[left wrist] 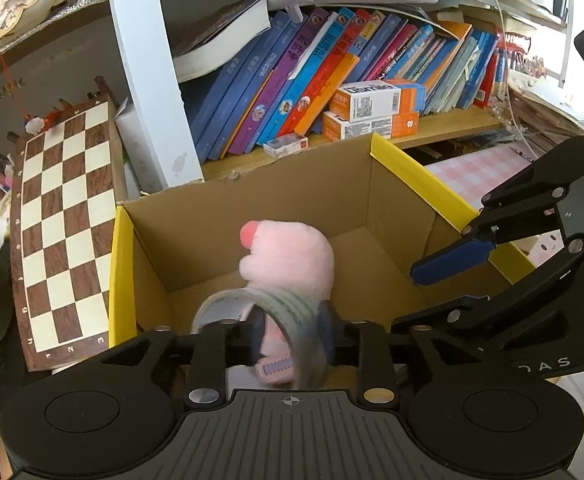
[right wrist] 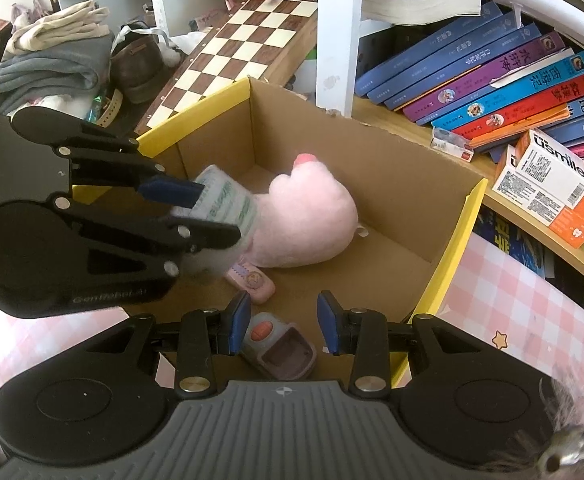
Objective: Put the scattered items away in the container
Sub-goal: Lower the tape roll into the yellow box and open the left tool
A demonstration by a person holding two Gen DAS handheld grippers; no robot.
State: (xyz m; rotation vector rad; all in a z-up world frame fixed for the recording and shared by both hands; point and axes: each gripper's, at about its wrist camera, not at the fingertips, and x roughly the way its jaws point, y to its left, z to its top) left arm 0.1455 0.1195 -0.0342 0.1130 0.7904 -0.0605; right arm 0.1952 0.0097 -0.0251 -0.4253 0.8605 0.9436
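L hand-held gripper (right wrist: 195, 216) clamps tape roll (right wrist: 227, 204) over cardboard box (right wrist: 372, 168), prob. to drop by pink plush (right wrist: 308, 224); R hand-held gripper (right wrist: 283, 322) released, at 6 o'clock.

pink plush toy (right wrist: 312, 220); brown box, yellow rim (right wrist: 458, 240); brown-cream chessboard (left wrist: 63, 216).

1. A chessboard (left wrist: 63, 216) leaned tilted against the shelving.
2. Books (left wrist: 292, 72) slanted on the wooden shelf (left wrist: 452, 124).
3. Toothpaste boxes (right wrist: 552, 188) lay stacked before them.
4. Folded clothes (right wrist: 51, 56) were piled beside a brown bag (right wrist: 139, 64).
5. A pink checked cloth (right wrist: 512, 304) covered the table.
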